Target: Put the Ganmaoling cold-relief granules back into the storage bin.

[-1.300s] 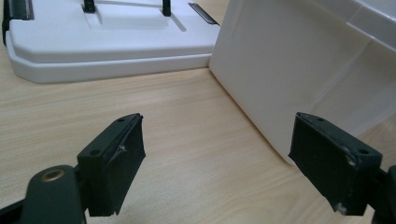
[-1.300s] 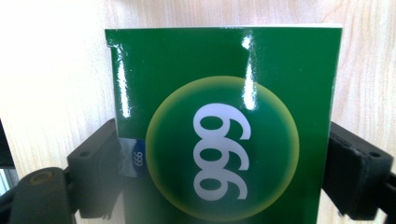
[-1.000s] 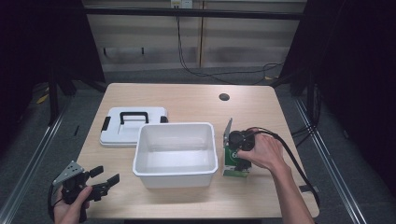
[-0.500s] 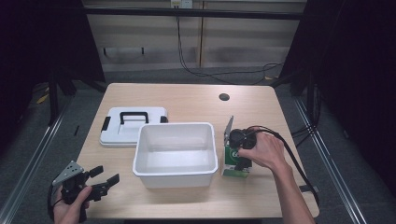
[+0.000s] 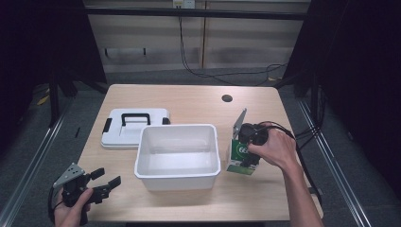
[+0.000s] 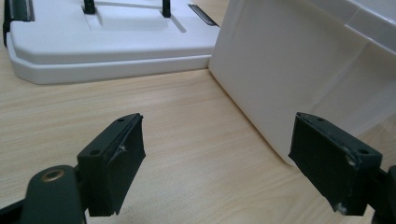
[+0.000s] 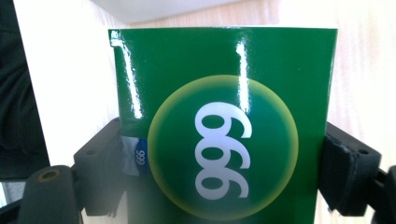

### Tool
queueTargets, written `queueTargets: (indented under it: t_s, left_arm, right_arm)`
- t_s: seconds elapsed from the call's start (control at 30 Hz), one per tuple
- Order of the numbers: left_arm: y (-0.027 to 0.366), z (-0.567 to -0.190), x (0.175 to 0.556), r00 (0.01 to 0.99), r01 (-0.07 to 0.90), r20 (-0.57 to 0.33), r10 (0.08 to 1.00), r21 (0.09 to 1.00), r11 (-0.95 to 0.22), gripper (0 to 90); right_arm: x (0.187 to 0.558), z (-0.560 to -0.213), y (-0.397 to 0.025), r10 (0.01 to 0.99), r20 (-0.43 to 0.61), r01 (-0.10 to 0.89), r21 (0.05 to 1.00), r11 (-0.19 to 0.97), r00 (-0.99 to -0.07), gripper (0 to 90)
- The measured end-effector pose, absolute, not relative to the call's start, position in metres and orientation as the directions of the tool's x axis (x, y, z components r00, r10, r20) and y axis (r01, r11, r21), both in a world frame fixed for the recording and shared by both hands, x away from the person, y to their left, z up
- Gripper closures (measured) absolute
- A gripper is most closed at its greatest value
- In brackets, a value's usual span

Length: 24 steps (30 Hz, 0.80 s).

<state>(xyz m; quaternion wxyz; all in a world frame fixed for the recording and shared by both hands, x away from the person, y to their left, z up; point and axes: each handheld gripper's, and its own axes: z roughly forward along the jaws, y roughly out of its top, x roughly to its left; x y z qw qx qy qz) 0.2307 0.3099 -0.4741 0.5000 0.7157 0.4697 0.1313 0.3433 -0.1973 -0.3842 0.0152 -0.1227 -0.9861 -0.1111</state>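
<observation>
Progress is slight: I have my right gripper (image 5: 246,152) pinching the glossy green carton with a white-numbered yellow disc (image 7: 224,140), which stands on the table just right of the open white plastic bin (image 5: 178,176). The bin holds nothing yet. My left gripper (image 6: 229,175) idles spread near its front-left corner. Lifting and placing remain, I judge.

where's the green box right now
In the high view the green box stands on the table's right side, just right of the white bin, between the right claw's jaws.
</observation>
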Motion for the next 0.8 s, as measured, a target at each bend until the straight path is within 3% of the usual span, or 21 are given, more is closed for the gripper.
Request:
queueTargets:
  t_s: [0.8]
  left_arm:
    - [0.31, -0.474, 0.231, 0.529, 0.54, -0.281, 0.801, 0.839, -0.063, 17.4]
  right_arm:
    - [0.341, -0.353, -0.195, 0.255, 0.034, 0.256, 0.232, 0.938, -0.966, 16.2]
